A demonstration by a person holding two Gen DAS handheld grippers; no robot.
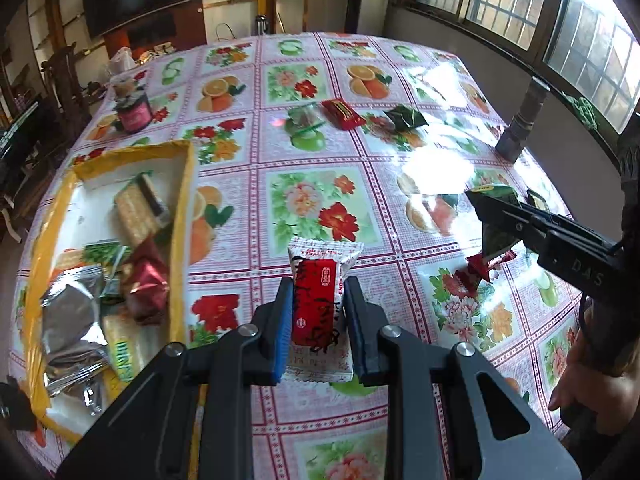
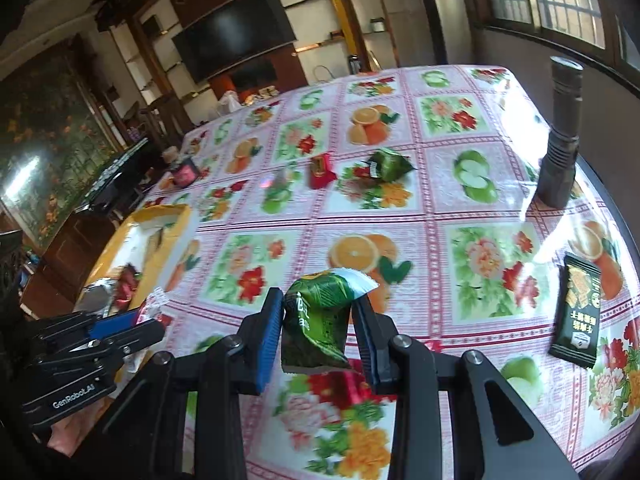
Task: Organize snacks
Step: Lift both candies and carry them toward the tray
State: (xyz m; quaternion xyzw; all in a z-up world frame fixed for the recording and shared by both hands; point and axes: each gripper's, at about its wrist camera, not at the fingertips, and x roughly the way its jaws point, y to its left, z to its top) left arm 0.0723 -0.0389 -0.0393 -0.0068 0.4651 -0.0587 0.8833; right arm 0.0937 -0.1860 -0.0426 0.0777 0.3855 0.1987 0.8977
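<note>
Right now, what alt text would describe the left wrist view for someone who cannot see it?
The left gripper pinches a red-and-white snack packet above a floral tablecloth. A yellow-rimmed tray of snacks sits left; the right gripper holds a green packet at right.

i count two grippers, left and right, one packet pinched in each: a red-white packet and a green packet. loose on the cloth i see four: red, green, clear, dark. one tray, several packets heaped inside, too jumbled to number. one jar, one torch.
</note>
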